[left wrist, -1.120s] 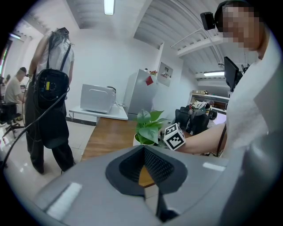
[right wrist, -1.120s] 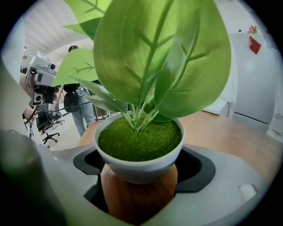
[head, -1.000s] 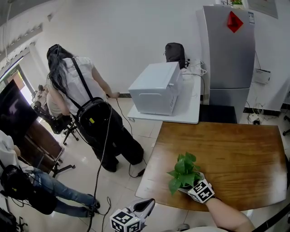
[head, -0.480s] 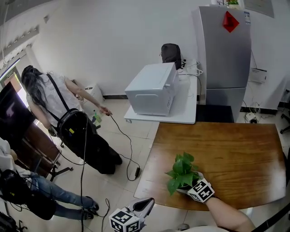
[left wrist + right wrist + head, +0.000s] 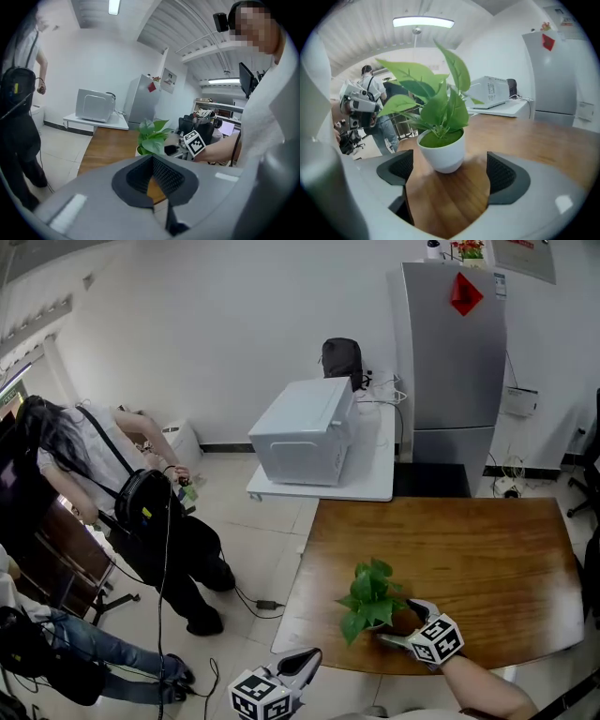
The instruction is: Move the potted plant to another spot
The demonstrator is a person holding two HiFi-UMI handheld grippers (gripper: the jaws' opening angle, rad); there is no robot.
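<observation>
Green leaves (image 5: pixel 436 103) in a white pot (image 5: pixel 443 152) stand on a brown, wood-grained table (image 5: pixel 487 559).

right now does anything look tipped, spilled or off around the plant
Nothing stands out. The potted plant stands upright on the wooden table, towards its front edge but well on it, and I can see no spilled soil. The right tongs are open, with the white pot just ahead of the pads and not touched.

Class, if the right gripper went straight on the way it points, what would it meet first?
Probably the potted plant: its white pot stands just ahead of the open right gripper.
</observation>
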